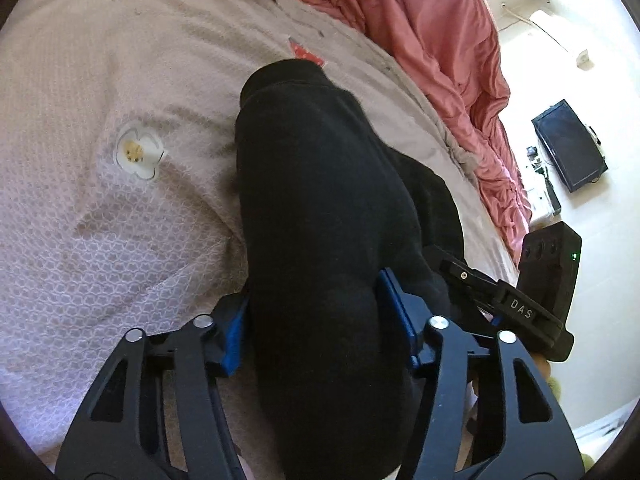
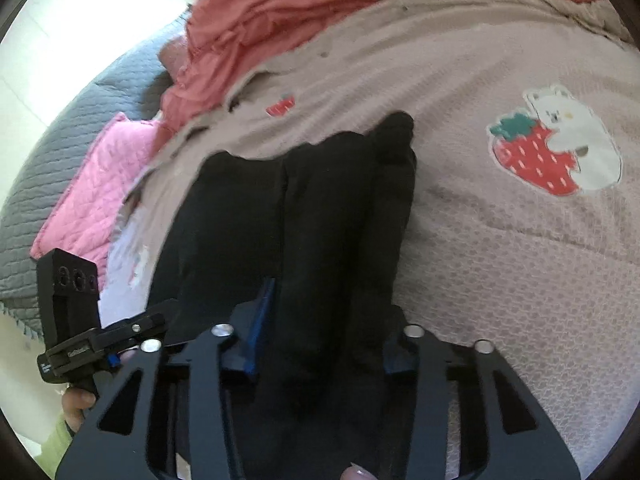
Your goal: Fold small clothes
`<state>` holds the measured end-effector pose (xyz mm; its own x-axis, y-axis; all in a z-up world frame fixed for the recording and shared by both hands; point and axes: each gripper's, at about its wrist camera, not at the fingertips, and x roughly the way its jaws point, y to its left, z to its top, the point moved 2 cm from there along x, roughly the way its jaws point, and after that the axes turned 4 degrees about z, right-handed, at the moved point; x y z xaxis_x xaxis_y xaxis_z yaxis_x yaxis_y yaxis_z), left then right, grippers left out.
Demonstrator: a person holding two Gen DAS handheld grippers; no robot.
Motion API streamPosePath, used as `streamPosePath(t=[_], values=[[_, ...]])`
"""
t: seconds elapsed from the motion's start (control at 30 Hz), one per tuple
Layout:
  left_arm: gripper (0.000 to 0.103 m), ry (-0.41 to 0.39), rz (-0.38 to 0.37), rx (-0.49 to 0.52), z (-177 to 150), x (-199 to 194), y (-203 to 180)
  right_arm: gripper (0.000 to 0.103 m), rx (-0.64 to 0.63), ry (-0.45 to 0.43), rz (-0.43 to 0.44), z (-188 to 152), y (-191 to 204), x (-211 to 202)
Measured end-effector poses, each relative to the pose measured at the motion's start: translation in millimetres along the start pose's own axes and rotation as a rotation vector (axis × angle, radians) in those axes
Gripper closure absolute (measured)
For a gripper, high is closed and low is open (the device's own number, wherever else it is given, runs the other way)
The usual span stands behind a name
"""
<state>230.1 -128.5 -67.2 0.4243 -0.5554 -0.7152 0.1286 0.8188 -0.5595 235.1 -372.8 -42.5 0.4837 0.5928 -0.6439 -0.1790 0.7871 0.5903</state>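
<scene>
The left hand-held gripper (image 1: 320,316) pinches one near corner of the black garment (image 1: 316,184), blue pads (image 1: 234,336) pressing the bunched cloth from both sides. The right hand-held gripper (image 2: 320,340) pinches the other near corner of the garment (image 2: 304,208) likewise. The garment lies on the bed, on the beige blanket (image 1: 120,80), far end resting flat. Judgement: both near corners are clamped so the near edge can be carried evenly over the far end for a fold.
</scene>
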Motion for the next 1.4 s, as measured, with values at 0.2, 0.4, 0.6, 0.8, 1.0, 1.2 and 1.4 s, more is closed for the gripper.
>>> streamPosePath(t=[0.2,0.4,0.6,0.8,1.0,1.2,1.4], values=[[0.058,-0.088,0.027,0.055,7.7,-26.1,-13.6,0.072,-0.076,-0.063,0.017,7.6,25.0,-16.3],[0.058,-0.128,0.072,0.061,11.2,-34.6,-6.6,0.073,-0.111,-0.084,0.007,17.7,37.9,-7.4],[0.056,-0.096,0.128,0.048,5.8,-22.5,4.4,0.062,-0.067,0.013,-0.122,10.3,22.2,23.2],[0.054,-0.101,0.158,0.077,8.1,-23.3,0.1,0.055,-0.047,-0.008,-0.141,6.2,19.4,18.7],[0.053,-0.110,0.171,0.082,4.7,-28.9,2.7,0.046,-0.090,-0.044,-0.198,5.0,28.8,7.9],[0.053,-0.120,0.180,0.080,3.0,-36.6,3.4,0.028,-0.102,-0.093,-0.219,3.2,34.2,-9.7],[0.053,-0.136,0.185,0.078,-0.9,-45.7,3.1,0.012,-0.105,-0.145,-0.228,-0.4,40.9,-29.5]])
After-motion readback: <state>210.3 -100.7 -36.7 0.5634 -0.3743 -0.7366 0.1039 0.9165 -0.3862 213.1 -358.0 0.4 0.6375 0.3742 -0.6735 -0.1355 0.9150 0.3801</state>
